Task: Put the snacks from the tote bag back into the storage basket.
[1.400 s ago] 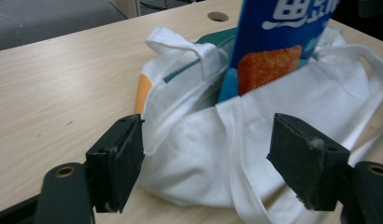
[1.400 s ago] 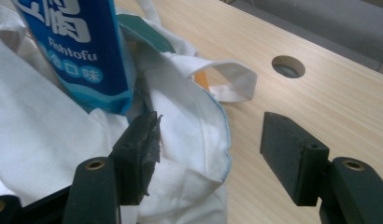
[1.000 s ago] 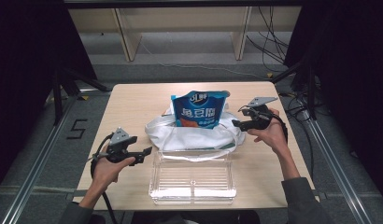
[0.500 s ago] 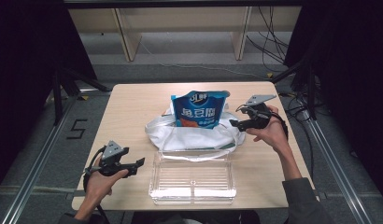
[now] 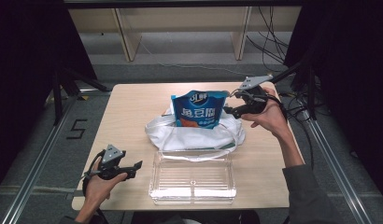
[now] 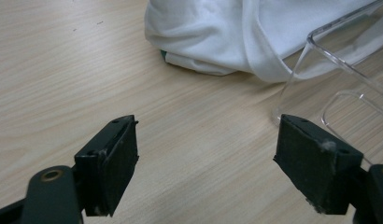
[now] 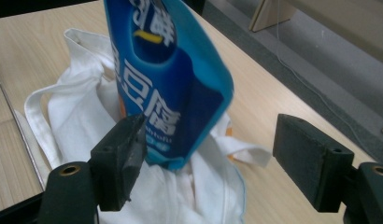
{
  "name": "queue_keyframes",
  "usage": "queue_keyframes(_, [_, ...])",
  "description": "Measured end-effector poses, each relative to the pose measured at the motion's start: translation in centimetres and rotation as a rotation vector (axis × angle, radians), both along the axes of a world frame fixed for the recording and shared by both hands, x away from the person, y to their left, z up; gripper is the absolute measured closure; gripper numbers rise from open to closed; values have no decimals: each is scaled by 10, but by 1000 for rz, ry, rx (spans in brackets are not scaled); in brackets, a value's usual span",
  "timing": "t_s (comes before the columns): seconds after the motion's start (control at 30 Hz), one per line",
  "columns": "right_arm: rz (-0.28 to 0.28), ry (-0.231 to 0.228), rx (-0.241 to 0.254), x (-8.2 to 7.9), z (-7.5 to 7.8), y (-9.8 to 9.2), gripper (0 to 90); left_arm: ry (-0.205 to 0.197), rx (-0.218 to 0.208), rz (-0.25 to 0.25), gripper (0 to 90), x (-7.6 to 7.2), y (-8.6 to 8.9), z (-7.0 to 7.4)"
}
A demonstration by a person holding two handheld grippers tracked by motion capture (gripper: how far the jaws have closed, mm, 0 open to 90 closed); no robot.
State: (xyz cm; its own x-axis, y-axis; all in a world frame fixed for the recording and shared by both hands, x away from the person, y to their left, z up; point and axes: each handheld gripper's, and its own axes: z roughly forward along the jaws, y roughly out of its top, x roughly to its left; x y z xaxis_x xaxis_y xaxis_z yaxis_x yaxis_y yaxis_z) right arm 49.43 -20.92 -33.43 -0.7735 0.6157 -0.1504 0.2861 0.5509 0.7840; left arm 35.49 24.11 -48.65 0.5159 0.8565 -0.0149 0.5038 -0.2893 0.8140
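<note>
A blue snack bag (image 5: pixel 199 109) stands upright in a crumpled white cloth bag (image 5: pixel 194 136) at mid-table. My right gripper (image 5: pixel 230 103) hovers at the snack bag's right edge, raised off the table. Its jaws have just been opening. In the right gripper view the snack bag (image 7: pixel 166 84) stands just ahead of the gap, near one pad (image 7: pixel 126 149), and neither pad presses on it. My left gripper (image 5: pixel 133 169) is open, low over bare wood at the front left. Its open jaws (image 6: pixel 206 158) point toward the cloth bag (image 6: pixel 217 32).
A clear plastic tray (image 5: pixel 192 179) lies near the table's front edge, just in front of the cloth bag, and its corner (image 6: pixel 320 70) is close to my left gripper. The light wooden table (image 5: pixel 129 107) has dark floor and rails around it.
My left hand has drawn back toward the front-left edge and sunk lower. My right gripper has risen beside the snack bag, which still stands upright.
</note>
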Motion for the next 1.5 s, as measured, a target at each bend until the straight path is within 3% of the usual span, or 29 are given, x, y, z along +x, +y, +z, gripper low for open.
queue_keyframes(0.13, [38, 8, -23, 1, 19, 14, 273, -6, -11, 4, 204, 0, -3, -1])
queue_keyframes(0.17, [40, -6, -18, 2, 22, 18, 274, 1, 27, -13, 203, 0, 0, 0])
queue_keyframes(0.2, [64, 6, -25, 3, 27, 22, 275, -1, 33, -16, 203, 0, 0, -1])
queue_keyframes(0.33, [87, 10, -28, 6, 37, 37, 290, -4, 14, 4, 195, 0, -1, -2])
queue_keyframes(0.4, [88, 13, -51, 9, 41, 46, 301, -5, -16, 9, 194, -1, -2, -3])
queue_keyframes(0.43, [107, 2, -59, 12, 42, 50, 310, 1, 12, 0, 194, 0, 0, -1])
queue_keyframes(0.5, [107, 21, -67, 14, 44, 59, 324, -6, -5, 4, 194, 0, -2, -1])
queue_keyframes(0.53, [116, 31, -79, 16, 44, 62, 329, -4, 36, -17, 195, 0, 0, 1])
queue_keyframes(0.63, [134, 38, -106, 21, 46, 71, 360, 7, 21, -12, 195, 0, 0, 0])
queue_keyframes(0.73, [144, 48, -120, 27, 47, 80, 399, 4, 37, -22, 195, -1, 0, 0])
queue_keyframes(0.77, [153, 44, -129, 30, 47, 82, 406, -2, -2, -2, 195, -2, -2, -2])
queue_keyframes(0.8, [143, 71, -127, 30, 47, 84, 419, -2, 4, -2, 195, -1, -2, -1])
queue_keyframes(0.83, [153, 41, -130, 32, 46, 85, 431, 0, 26, -11, 195, -1, -1, 0])
queue_keyframes(0.87, [146, 71, -129, 32, 47, 86, 440, -5, 41, -18, 196, -1, 0, 1])
queue_keyframes(0.93, [153, 65, -137, 34, 46, 88, 461, -3, 48, -19, 198, -1, 1, 1])
queue_keyframes(0.97, [162, 66, -146, 35, 47, 88, 478, -1, 28, -10, 198, -1, 0, 0])
queue_keyframes(1.0, [158, 62, -148, 37, 46, 89, 495, 8, 27, -14, 198, -1, 0, 0])
queue_keyframes(1.03, [145, 88, -148, 36, 46, 90, 503, -1, 43, -20, 198, -1, 1, 1])
queue_keyframes(1.1, [156, 77, -154, 38, 45, 91, 521, 0, 48, -27, 199, 0, 1, 1])
queue_keyframes(1.17, [172, 79, -162, 39, 44, 92, 536, -4, 28, -14, 199, -1, -1, -1])
queue_keyframes(1.23, [169, 91, -177, 40, 42, 95, 556, 0, 50, -29, 199, 0, 1, 1])
queue_keyframes(1.37, [182, 99, -189, 43, 40, 98, 597, 0, 21, -11, 200, -1, -1, -1])
queue_keyframes(1.43, [180, 105, -191, 44, 38, 100, 610, -2, 49, -30, 200, 0, 1, 1])
queue_keyframes(1.47, [193, 113, -192, 46, 38, 101, 629, -2, 40, -22, 201, 0, 0, 1])
queue_keyframes(1.5, [200, 94, -198, 48, 38, 101, 642, -1, 42, -25, 201, 0, 0, 1])
